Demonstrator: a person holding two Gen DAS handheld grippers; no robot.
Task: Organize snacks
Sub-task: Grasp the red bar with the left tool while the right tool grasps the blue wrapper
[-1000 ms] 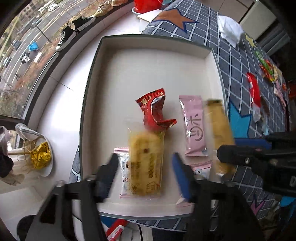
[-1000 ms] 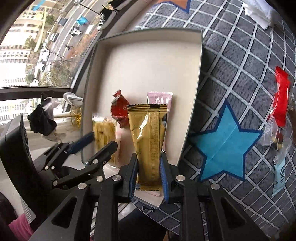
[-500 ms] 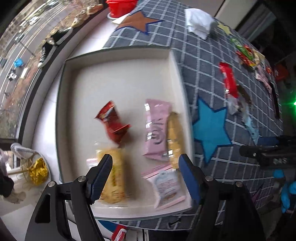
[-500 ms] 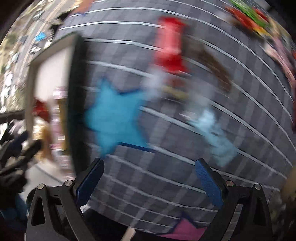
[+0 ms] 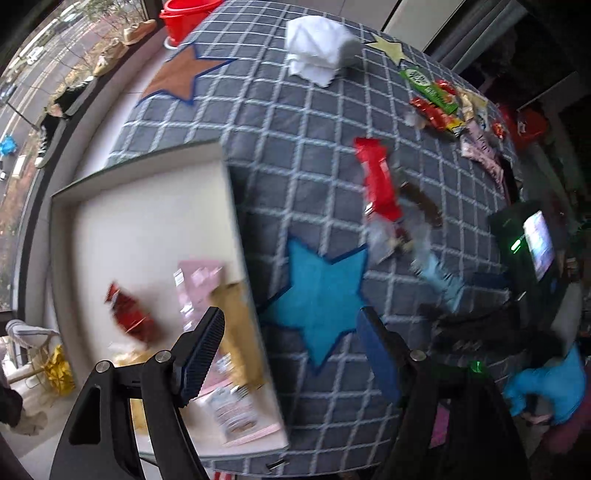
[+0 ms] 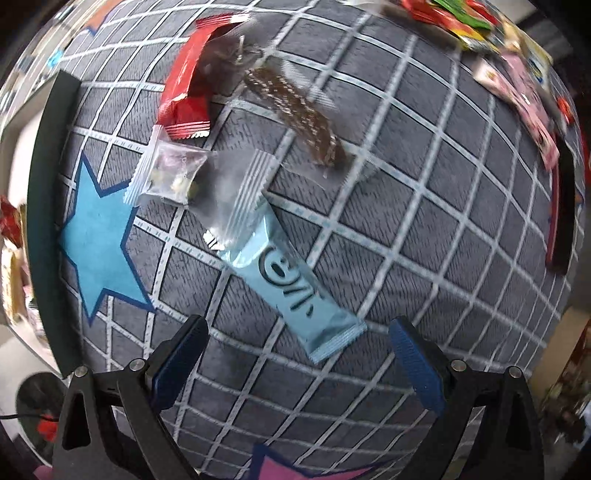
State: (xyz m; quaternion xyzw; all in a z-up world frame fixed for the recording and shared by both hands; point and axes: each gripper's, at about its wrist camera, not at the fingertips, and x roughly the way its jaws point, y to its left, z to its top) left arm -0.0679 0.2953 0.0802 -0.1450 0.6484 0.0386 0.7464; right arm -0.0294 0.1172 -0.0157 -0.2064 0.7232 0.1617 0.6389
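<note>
While both grippers gape empty, the right gripper (image 6: 295,363) faces the blue packet (image 6: 291,280). Its top lies under a clear packet (image 6: 225,192), which may drag along

1. Grey cloth (image 6: 424,221) on the bench is showing a white grid, with a blue star (image 6: 98,243) and an orange star (image 5: 181,75).
2. Light blue packet (image 6: 291,280) is carrying dark markings.
3. Red wrapper (image 6: 188,85) is lying beside a clear wrapper with a brown bar (image 6: 299,110).
4. Box (image 5: 147,221) is showing cream inside, dark rim.
5. Tongs (image 6: 295,365) are showing blue pads on a black frame.
6. White cloth (image 5: 317,48), red bucket (image 5: 184,14).
</note>
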